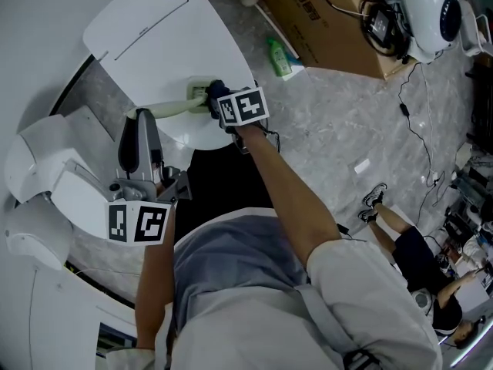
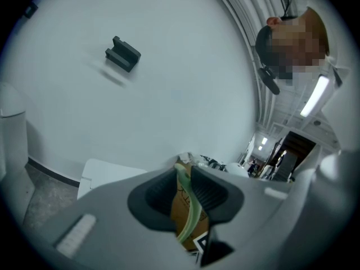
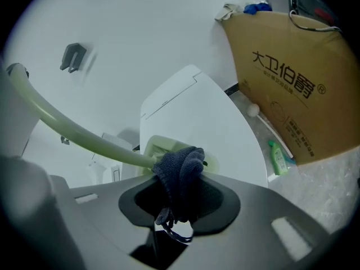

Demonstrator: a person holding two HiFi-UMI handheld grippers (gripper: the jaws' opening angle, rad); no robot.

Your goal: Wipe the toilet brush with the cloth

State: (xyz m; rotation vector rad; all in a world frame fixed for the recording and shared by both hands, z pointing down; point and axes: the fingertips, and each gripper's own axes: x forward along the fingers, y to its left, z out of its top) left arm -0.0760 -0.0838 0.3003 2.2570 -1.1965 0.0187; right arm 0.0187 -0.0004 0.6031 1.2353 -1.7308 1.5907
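The pale green toilet brush [image 1: 171, 106] stretches over the closed white toilet lid [image 1: 154, 29], its handle end pinched in my left gripper [image 1: 143, 116]. In the left gripper view the green handle [image 2: 185, 207] runs between the shut jaws of the left gripper [image 2: 183, 191]. My right gripper [image 1: 218, 103] is shut on a dark blue cloth [image 3: 179, 176], which is pressed against the brush where the handle [image 3: 67, 129] meets the flat brush head [image 3: 163, 148]. The right gripper [image 3: 181, 198] shows the cloth bunched between its jaws.
A brown cardboard box [image 1: 331, 21] stands on the grey floor beyond the toilet, with a green bottle [image 1: 278, 57] and a white-tipped stick [image 1: 266, 15] beside it. White fixtures [image 1: 38, 183] are at the left. Another person [image 1: 420, 260] sits at the right.
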